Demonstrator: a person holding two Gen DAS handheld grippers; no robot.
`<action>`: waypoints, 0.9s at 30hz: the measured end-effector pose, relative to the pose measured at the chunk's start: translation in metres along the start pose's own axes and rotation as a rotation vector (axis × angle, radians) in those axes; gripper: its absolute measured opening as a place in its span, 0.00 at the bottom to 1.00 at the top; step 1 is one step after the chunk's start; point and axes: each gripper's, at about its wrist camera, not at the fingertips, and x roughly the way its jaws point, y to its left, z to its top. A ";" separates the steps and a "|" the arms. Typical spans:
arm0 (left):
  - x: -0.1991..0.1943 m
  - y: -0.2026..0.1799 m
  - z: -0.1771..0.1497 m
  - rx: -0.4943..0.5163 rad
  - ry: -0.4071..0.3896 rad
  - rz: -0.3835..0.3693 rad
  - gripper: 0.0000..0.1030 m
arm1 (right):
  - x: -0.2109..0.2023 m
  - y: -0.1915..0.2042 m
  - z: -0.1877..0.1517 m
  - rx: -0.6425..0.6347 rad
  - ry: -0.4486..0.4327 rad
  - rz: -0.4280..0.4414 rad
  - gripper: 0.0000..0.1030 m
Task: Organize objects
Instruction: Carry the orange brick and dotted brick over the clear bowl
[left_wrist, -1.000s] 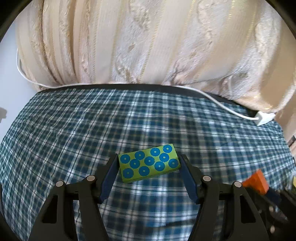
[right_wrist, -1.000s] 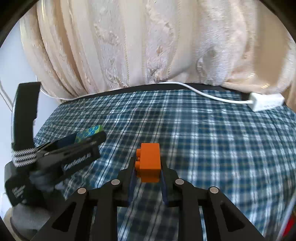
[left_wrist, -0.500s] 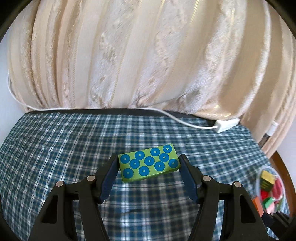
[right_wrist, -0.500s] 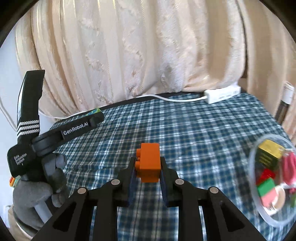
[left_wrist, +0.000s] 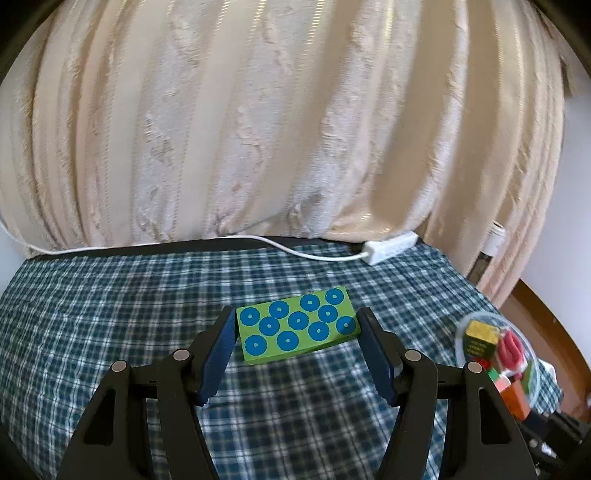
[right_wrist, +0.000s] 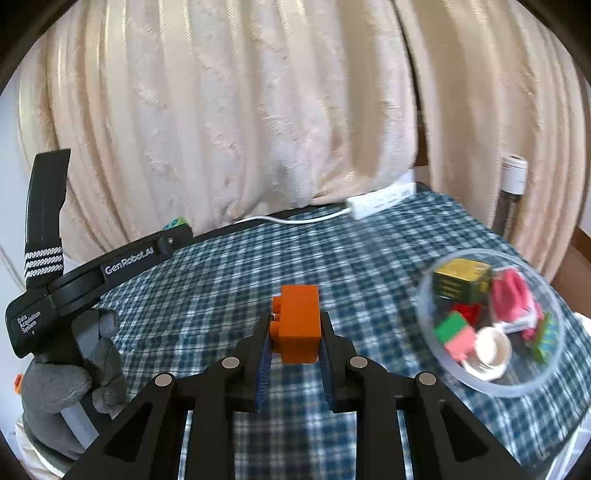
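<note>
Left gripper (left_wrist: 297, 326): I am clamping jaws on green blue-dotted rectangular block (left_wrist: 298, 325).
Right gripper (right_wrist: 295, 325): I am gripping orange plastic brick (right_wrist: 297, 323).
Advice: I am advising release low over clear plastic bowl (right_wrist: 491, 387), right of brick.

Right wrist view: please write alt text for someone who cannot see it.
The right gripper holds an orange block between its jaws above a blue plaid tablecloth. To its right, a clear bowl holds colourful blocks; on the left, the gloved left hand holds the left gripper before cream curtains.
</note>
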 end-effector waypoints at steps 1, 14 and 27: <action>-0.002 -0.005 -0.001 0.011 0.002 -0.010 0.64 | -0.006 -0.006 -0.002 0.014 -0.010 -0.014 0.24; -0.016 -0.041 -0.018 0.096 0.009 -0.083 0.64 | -0.058 -0.097 -0.025 0.160 -0.069 -0.144 0.24; 0.008 -0.101 -0.036 0.142 0.107 -0.165 0.64 | -0.054 -0.177 -0.028 0.242 -0.064 -0.160 0.24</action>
